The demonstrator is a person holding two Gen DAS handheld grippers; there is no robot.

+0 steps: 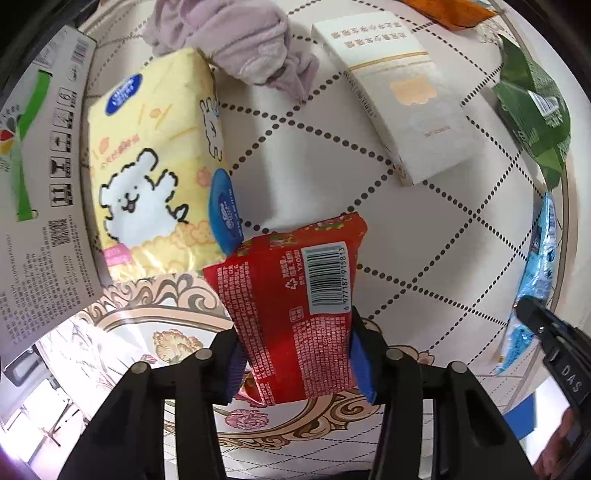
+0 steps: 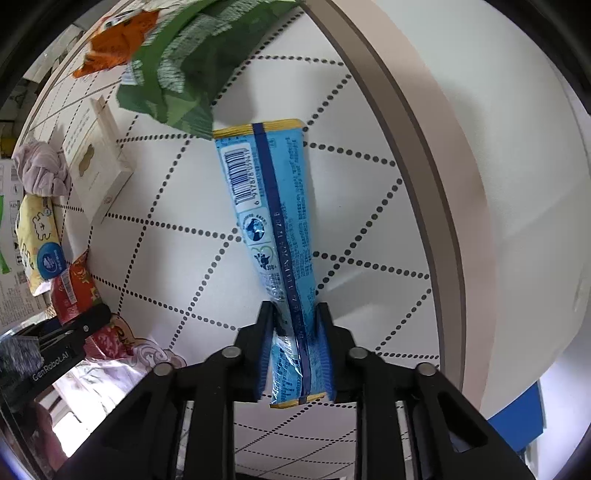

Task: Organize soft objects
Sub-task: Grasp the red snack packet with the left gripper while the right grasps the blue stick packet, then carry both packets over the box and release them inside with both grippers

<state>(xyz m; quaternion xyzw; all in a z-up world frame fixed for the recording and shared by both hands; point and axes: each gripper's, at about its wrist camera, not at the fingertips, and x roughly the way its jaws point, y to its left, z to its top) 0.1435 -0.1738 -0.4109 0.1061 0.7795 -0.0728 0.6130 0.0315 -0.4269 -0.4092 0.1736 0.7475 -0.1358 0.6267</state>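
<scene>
**Soft packs gripped in both grippers above the patterned table**

Soft packs lie scattered over a white table [image 1: 332, 155] crossed by dotted diagonal lines, with an ornate floral border along its near edge. The left gripper [image 1: 295, 354] points steeply down and is clenched on a red pack [image 1: 295, 295], its blue pads pressing the pack's lower sides; a barcode label faces the camera. Just left of the red pack lies a yellow tissue pack [image 1: 155, 166] printed with a white cartoon animal, and left of that stands a printed cardboard box [image 1: 40, 192]. A crumpled lilac cloth [image 1: 243, 40] sits at the yellow pack's far end, touching it. To the right rests a white flat box [image 1: 402, 96], apart from the cloth. A green pack [image 1: 532, 107] lies near the table's right rim, and an orange pack [image 1: 450, 11] shows at the far edge.

The right gripper [image 2: 297, 354] points straight down and is clamped on the near end of a long blue pack [image 2: 273, 206], which stretches away toward the green pack [image 2: 173, 74]; its far yellow-edged end sits just beside that green pack. In the left view, the same blue pack [image 1: 535, 273] appears at the right rim.
</scene>
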